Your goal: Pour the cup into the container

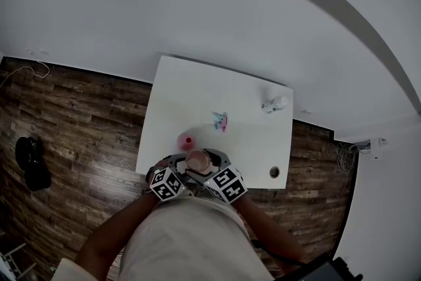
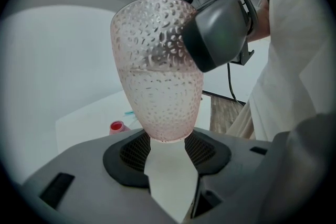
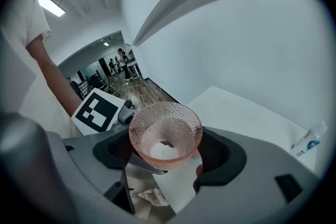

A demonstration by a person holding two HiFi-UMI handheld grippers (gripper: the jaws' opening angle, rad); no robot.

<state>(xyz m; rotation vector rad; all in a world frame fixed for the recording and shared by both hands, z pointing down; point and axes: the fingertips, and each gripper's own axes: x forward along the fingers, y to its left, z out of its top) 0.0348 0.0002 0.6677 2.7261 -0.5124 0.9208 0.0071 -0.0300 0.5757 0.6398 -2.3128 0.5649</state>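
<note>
A dimpled pink glass cup (image 1: 197, 160) is held upright over the front edge of the white table (image 1: 197, 95). My right gripper (image 3: 167, 157) is shut on the cup (image 3: 165, 131), and one of its dark pads (image 2: 220, 29) presses the cup's upper side. My left gripper (image 2: 168, 147) stands open, with the cup's narrow foot (image 2: 167, 131) between its pads. A faint level line crosses the cup (image 2: 157, 71) near mid-height. A small pink-red round container (image 1: 187, 141) stands on the table just beyond the cup and shows low in the left gripper view (image 2: 117, 127).
A small teal-and-pink object (image 1: 220, 120) lies mid-table. A plastic bottle (image 1: 275, 104) lies at the far right corner. A round hole (image 1: 274, 172) sits in the front right corner. A black object (image 1: 29, 161) rests on the wooden floor to the left.
</note>
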